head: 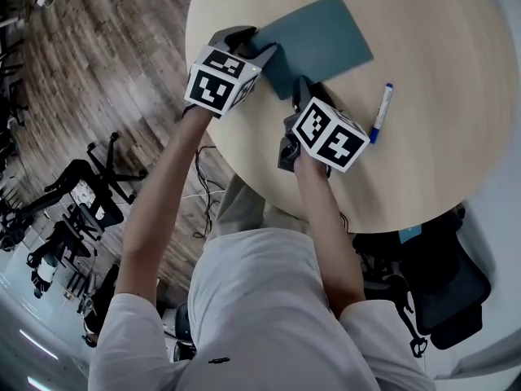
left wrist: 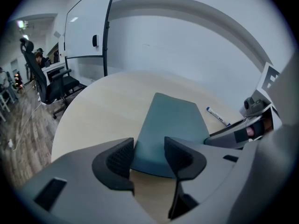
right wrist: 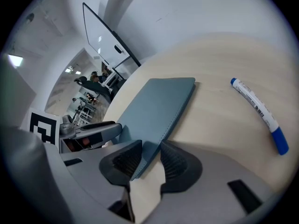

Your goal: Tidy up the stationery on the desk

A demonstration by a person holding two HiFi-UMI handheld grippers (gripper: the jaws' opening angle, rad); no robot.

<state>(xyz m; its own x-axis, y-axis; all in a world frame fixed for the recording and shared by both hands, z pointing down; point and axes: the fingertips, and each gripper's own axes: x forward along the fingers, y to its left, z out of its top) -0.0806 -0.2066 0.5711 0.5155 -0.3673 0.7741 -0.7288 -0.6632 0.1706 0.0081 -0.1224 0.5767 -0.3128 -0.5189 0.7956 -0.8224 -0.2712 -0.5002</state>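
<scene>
Corner work is the step in hand, by my reading. Both claws sit at the near edge of the teal notebook [head: 321, 39], which lies flat on the round bench [head: 444, 47], close to the person's side of it. The right claw [right wrist: 150, 161] stands narrowed on the notebook's near corner, with the stitched edge running down between the pads, so the corner looks pinched. The left claw [left wrist: 148, 155] stands apart and holds nothing. The other near end of the cover lies between and just beyond its jaws. A white marker [head: 381, 112] with a blue cap lies loose on the bench to the right of the notebook, apart from it.

The aim may be to lift the notebook or to fold its cover open. Either way, the right pinch should take only what is meant, the cover alone or the whole block. The left claw should get under its end or bear down on it before anything rises, so the notebook does not pivot or skid toward the nearby bench edge. Any sweep should stay clear of the marker, which would likely roll.

No tray, cup or pen case shows. The notebook is shut, and what it holds cannot be told.
</scene>
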